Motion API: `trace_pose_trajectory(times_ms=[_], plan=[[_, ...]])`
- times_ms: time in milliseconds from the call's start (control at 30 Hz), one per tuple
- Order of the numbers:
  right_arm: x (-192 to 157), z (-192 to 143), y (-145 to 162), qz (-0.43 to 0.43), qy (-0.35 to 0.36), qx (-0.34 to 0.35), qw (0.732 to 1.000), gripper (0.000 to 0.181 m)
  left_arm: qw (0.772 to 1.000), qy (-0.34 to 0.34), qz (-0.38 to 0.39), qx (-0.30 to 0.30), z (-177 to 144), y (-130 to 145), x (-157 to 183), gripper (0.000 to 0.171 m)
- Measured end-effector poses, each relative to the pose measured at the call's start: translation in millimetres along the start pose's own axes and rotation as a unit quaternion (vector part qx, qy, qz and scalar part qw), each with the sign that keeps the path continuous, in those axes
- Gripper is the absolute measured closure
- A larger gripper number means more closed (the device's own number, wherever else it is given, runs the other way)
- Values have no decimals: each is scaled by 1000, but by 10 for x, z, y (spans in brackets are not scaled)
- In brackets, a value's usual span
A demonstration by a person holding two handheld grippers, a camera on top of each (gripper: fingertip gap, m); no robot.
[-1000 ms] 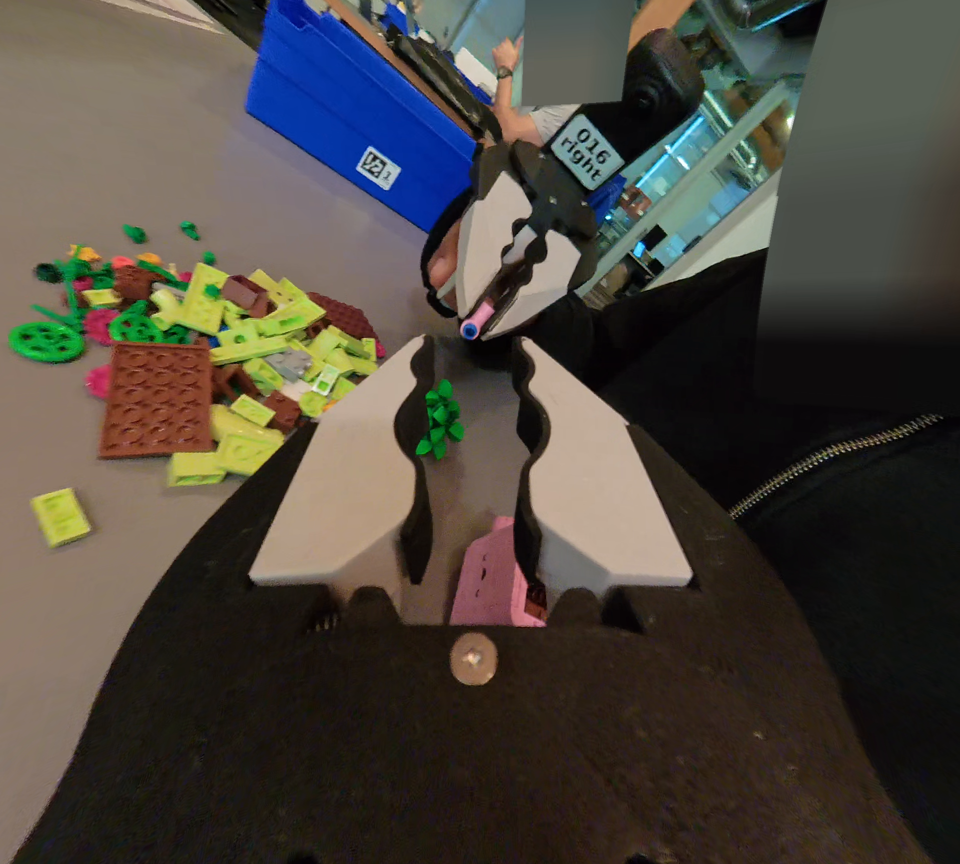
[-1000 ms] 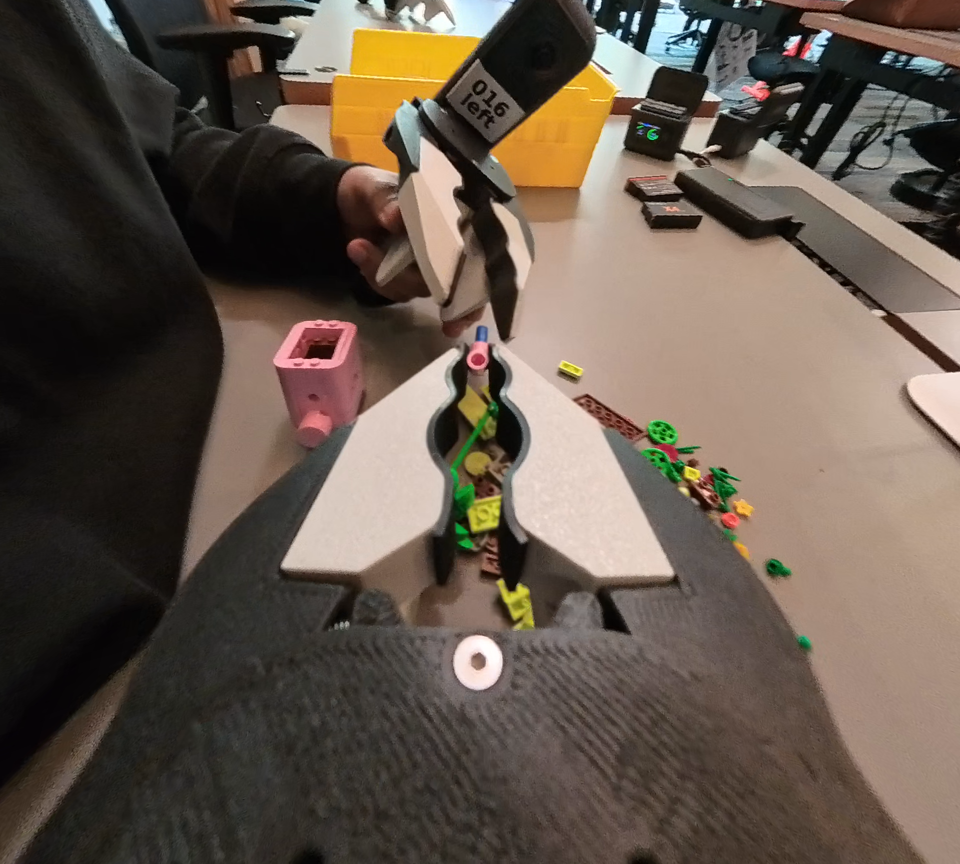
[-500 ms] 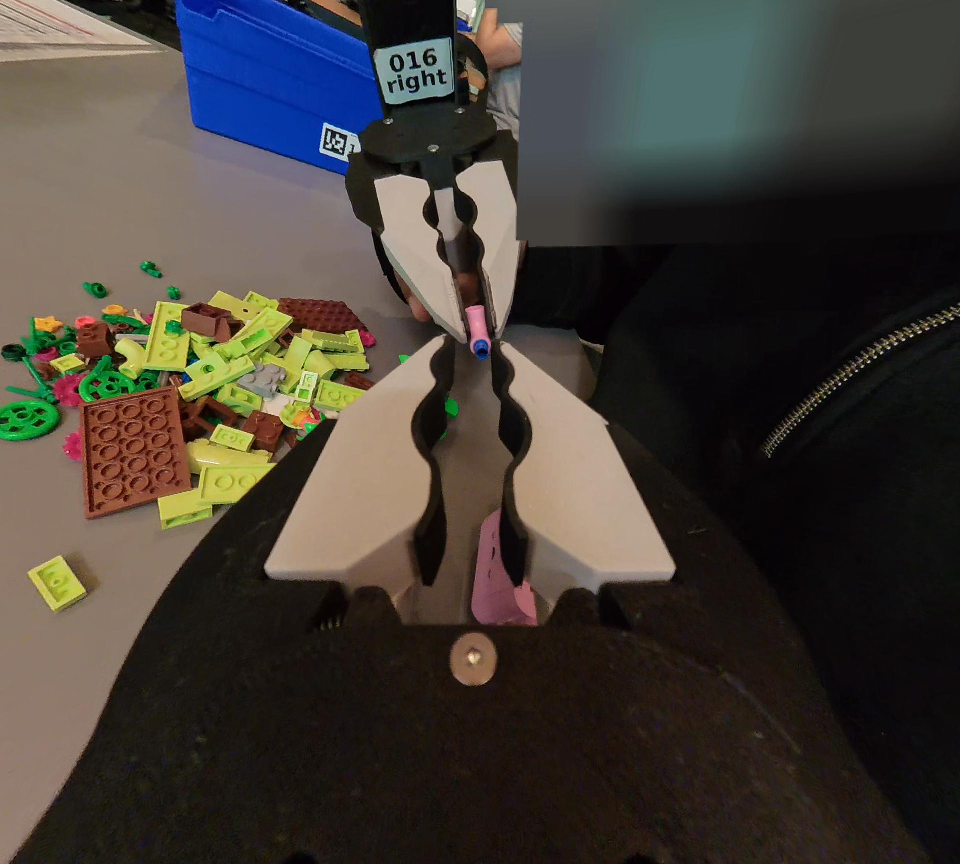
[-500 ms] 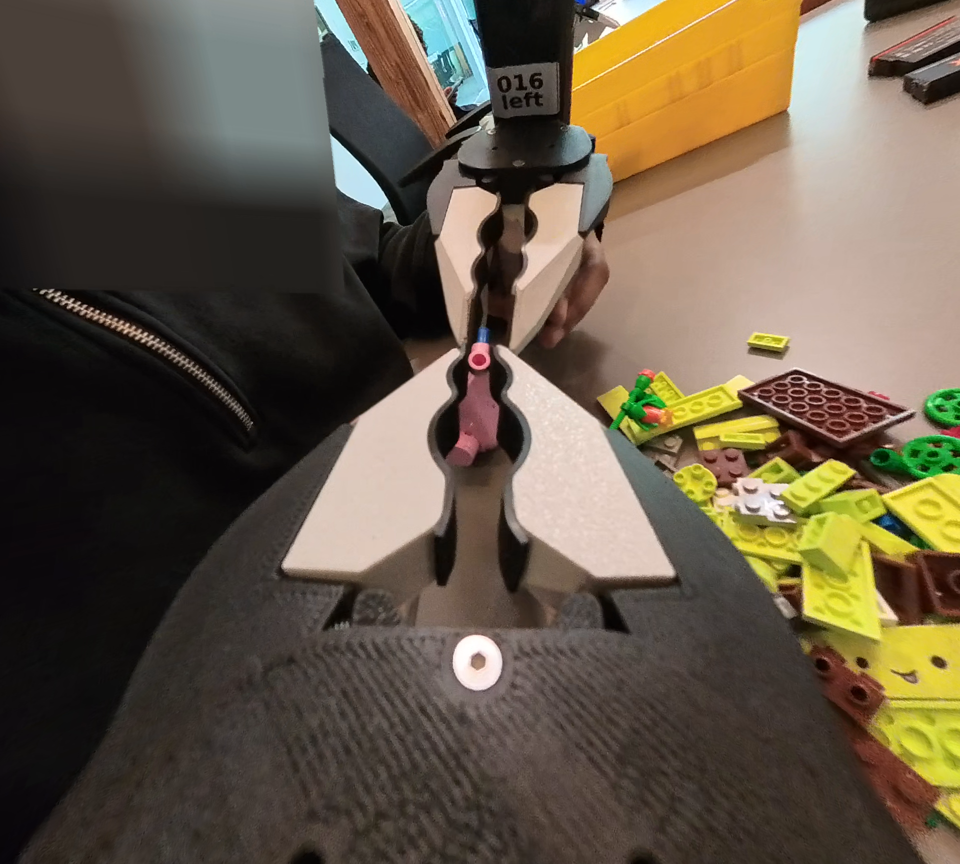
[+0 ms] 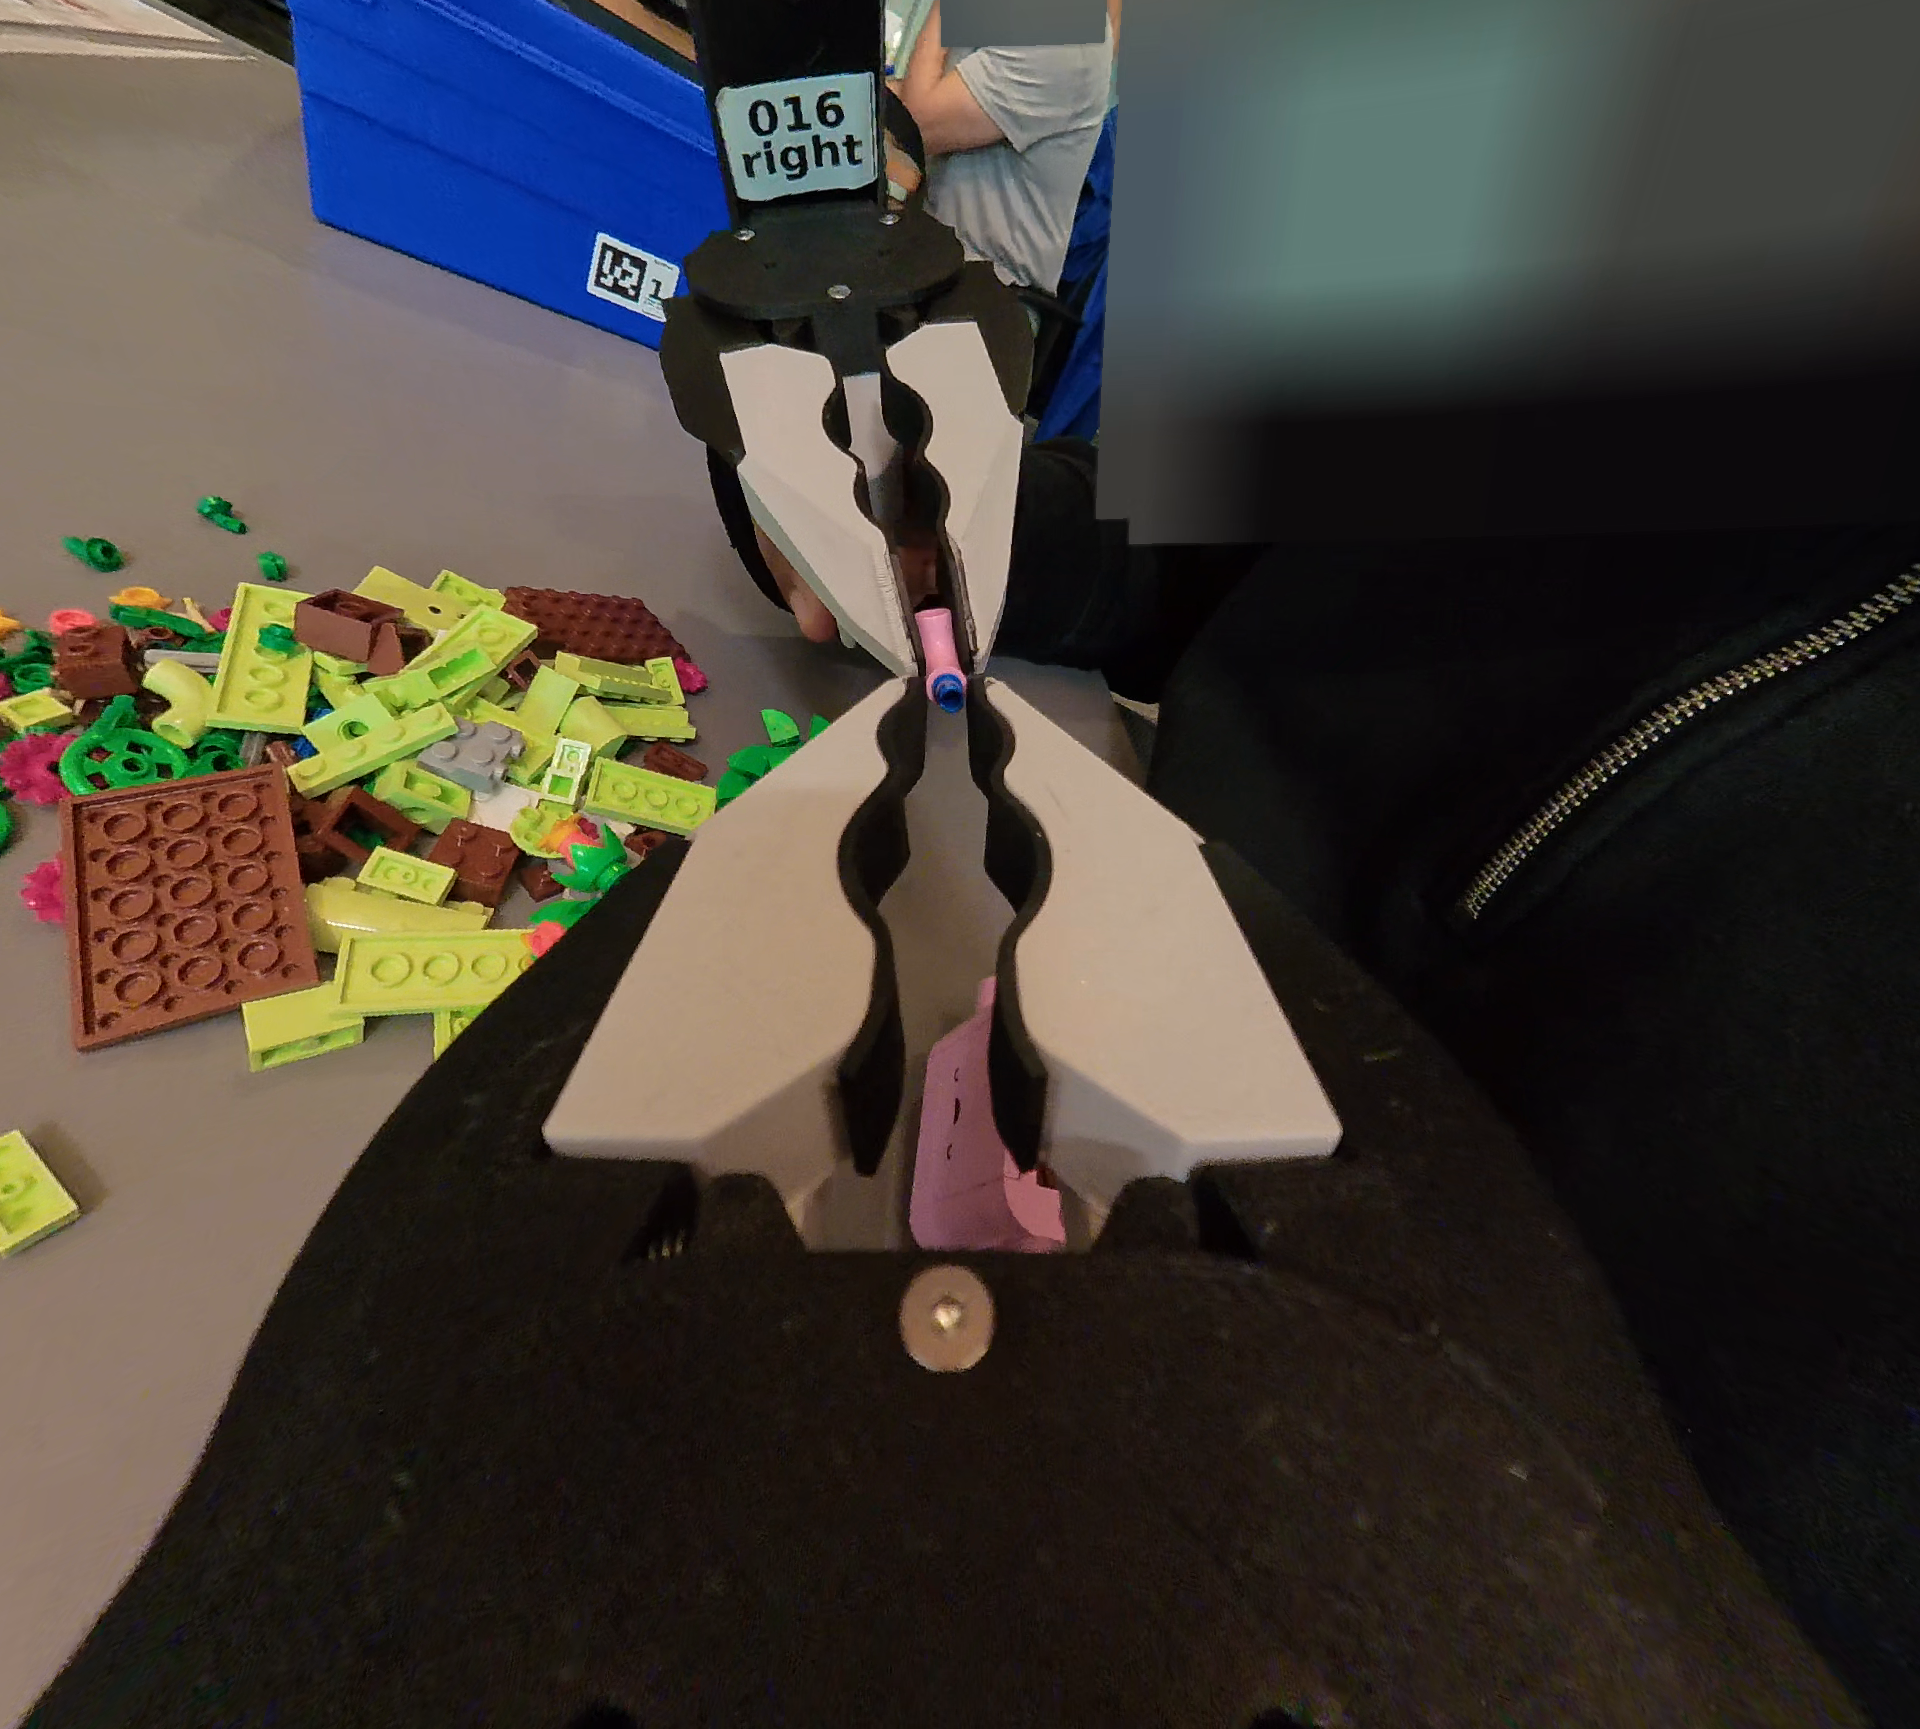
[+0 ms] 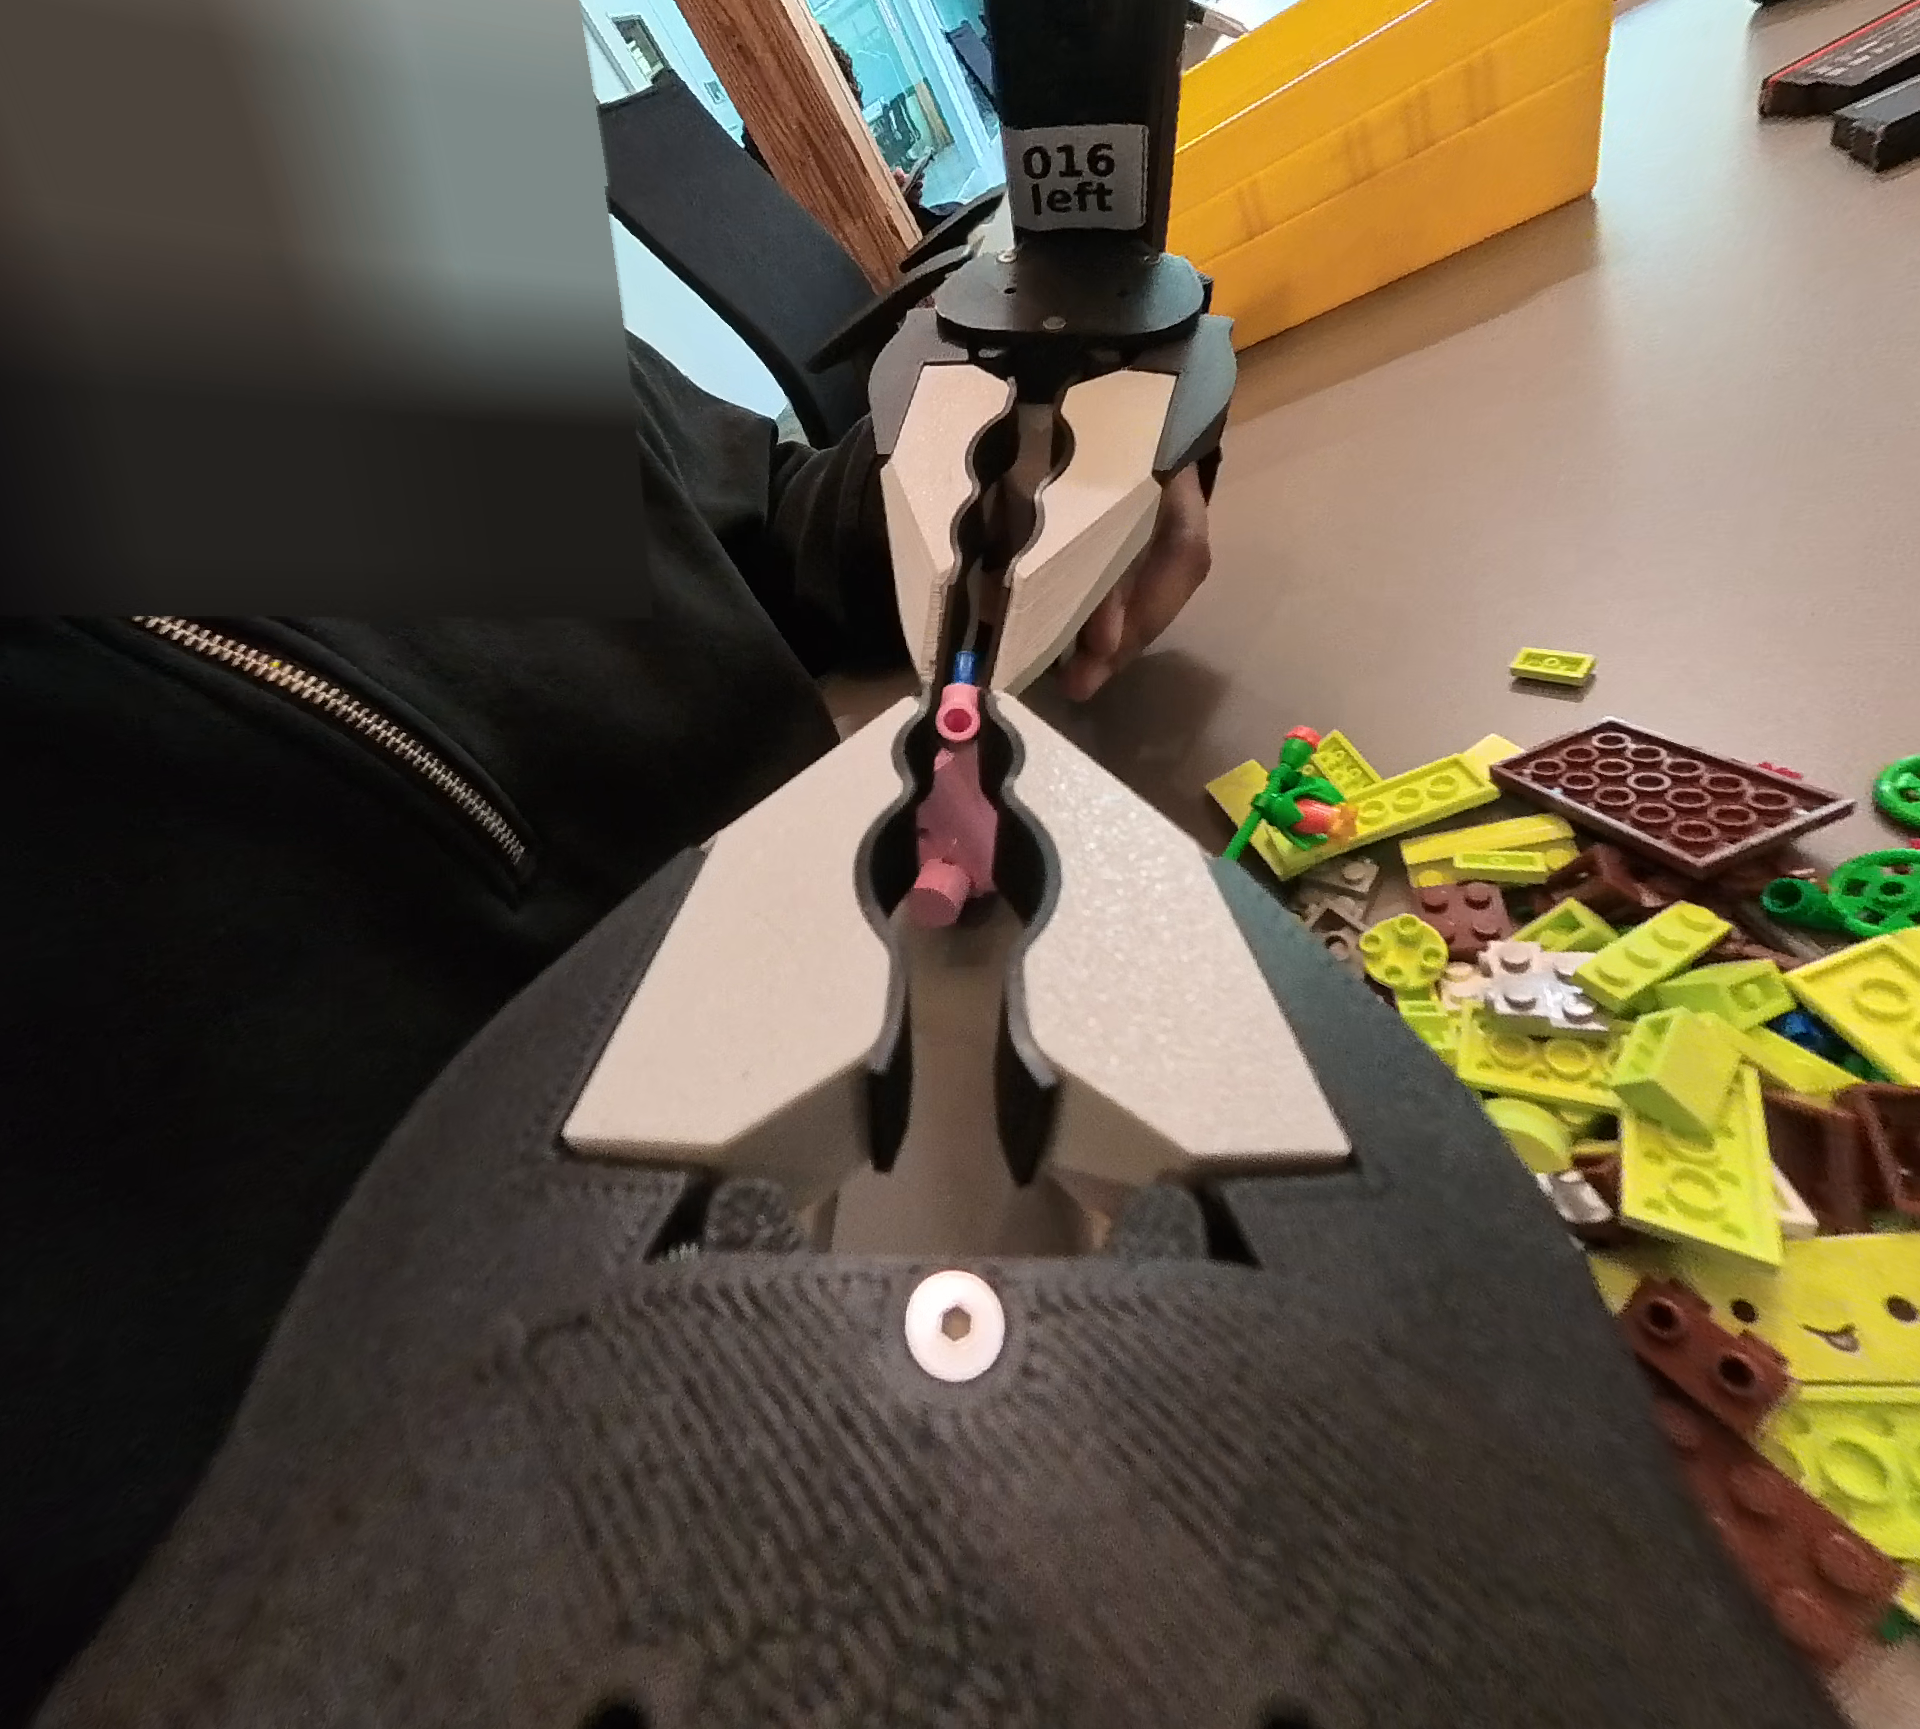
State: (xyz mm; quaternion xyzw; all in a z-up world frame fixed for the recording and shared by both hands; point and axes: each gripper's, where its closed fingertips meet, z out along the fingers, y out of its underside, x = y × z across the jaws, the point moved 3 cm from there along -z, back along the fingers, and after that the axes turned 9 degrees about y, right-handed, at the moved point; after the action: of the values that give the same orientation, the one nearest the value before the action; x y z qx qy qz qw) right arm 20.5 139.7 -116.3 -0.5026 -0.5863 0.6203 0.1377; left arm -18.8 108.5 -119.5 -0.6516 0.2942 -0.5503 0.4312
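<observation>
1. Since a second ago the two claws have swung from a skewed, offset stand-off into one straight line, tip to tip, just above the tabletop at its near edge.
2. Right claw: pinched tight on the pink peg, same hold as before.
3. Left claw: jaws have come in from a wide gap to a narrow one. The peg's blue tip now sits between its fingertips; half a second ago it was just short of them. I can't tell whether the pads actually press on it.
4. Peg location: in the air, bridging the two claw tips, in front of the person's dark jacket.
5. Peg orientation: long axis runs along the shared line of the claws, blue end toward the left claw, pink body back into the right claw, slightly canted.
6. Pink block lies on the tabletop under the claws, untouched.
7. Brick pile with the brown plate sits beside them, apart. Blue bin and yellow bin are well apart.
</observation>
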Motion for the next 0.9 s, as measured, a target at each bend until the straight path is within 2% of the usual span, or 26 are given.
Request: trace_pose_trajectory(times_ms=[400, 600, 733, 900], plan=[[2, 11, 31, 4, -4, -8, 1000, 175, 1000, -10, 14, -21, 9, 43, 0, 169], [-22, -16, -5, 9, -12, 2, 1000, 175, 997, -29, 60, -25, 20, -18, 40, 170], [-29, -28, 1, 14, -15, -4, 1000, 175, 997, -30, 60, -27, 27, -16, 43, 170], [-68, -48, 7, -19, -1, -22, 1000, 175, 998, -25, 57, -31, 42, -25, 68, 170]])
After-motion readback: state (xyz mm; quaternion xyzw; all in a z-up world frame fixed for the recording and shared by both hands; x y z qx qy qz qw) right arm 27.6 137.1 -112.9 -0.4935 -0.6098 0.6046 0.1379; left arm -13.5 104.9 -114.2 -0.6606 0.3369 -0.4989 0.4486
